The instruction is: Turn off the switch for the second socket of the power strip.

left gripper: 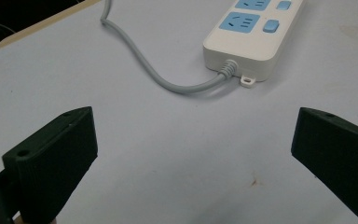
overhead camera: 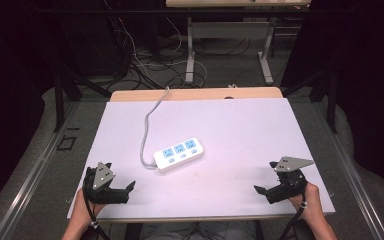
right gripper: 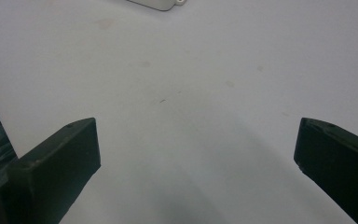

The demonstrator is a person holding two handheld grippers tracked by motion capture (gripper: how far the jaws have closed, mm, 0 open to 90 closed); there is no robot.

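My left gripper rests at the near left corner of the white table, jaws spread wide with nothing between them. My right gripper sits at the near right corner, its jaws likewise wide apart and empty. The white power strip, with three blue sockets, lies flat near the table's middle, well apart from both grippers, nearer the left one. Its grey cord curves away toward the far edge.
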